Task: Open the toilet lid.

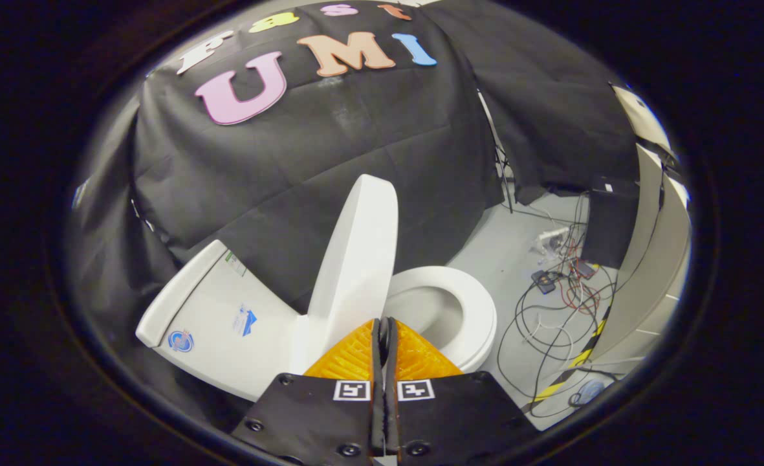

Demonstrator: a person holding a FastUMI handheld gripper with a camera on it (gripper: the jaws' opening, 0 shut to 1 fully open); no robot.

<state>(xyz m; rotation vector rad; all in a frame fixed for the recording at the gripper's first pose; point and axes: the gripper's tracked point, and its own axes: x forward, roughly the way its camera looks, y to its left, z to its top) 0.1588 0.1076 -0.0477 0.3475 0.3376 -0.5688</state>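
Standing: toilet lid (359, 259) is rising near upright, clear of the seat (466, 310).
Gripper (385, 330): fingers are pressing together, gripping nothing.
Remaining: seemingly little, perhaps tipping lid toward tank (213, 317).

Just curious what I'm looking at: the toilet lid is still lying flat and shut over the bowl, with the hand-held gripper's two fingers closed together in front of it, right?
Not quite. In the gripper view the toilet lid stands raised, nearly upright, with the seat and bowl uncovered beside it. The rest holds: the hand-held gripper has its two fingers closed together just in front of the lid.
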